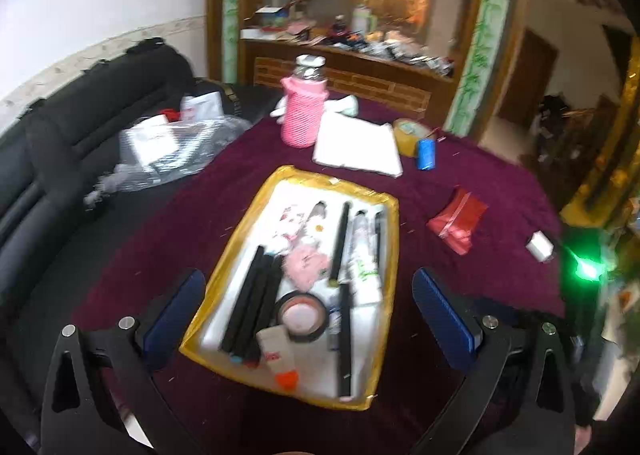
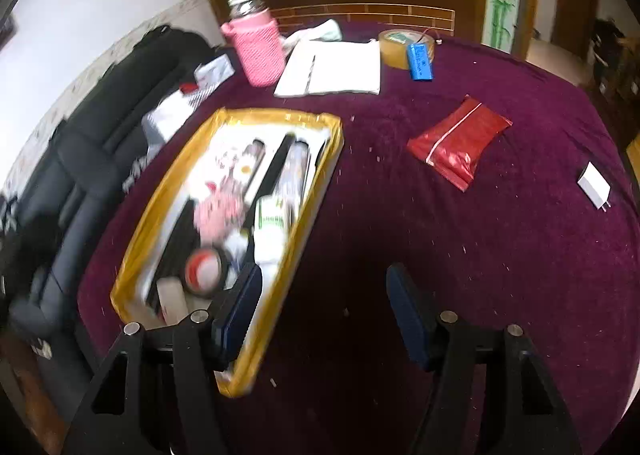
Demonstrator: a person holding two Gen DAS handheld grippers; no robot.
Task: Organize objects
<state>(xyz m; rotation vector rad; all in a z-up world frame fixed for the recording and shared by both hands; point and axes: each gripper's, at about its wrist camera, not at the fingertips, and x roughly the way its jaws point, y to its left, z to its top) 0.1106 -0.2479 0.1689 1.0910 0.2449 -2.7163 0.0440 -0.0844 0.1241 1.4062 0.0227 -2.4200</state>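
A yellow-rimmed white tray [image 1: 390,215] lies on the purple tablecloth and holds several black pens, white tubes, a pink fluffy item [image 1: 306,265] and a round tape roll [image 1: 302,315]. My left gripper [image 1: 308,319] is open and empty, its jaws standing wide on either side of the tray's near end. The same tray [image 2: 324,191] is at the left of the right wrist view. My right gripper [image 2: 324,315] is open and empty over the bare cloth, with its left finger [image 2: 236,315] over the tray's right rim.
On the cloth lie a red pouch [image 2: 460,143], a white plug adapter [image 2: 594,185], a blue battery [image 2: 420,61], a tape roll [image 2: 394,47], a white notebook [image 2: 332,69] and a pink-sleeved bottle [image 2: 256,49]. A black sofa [image 1: 60,159] with plastic bags stands left.
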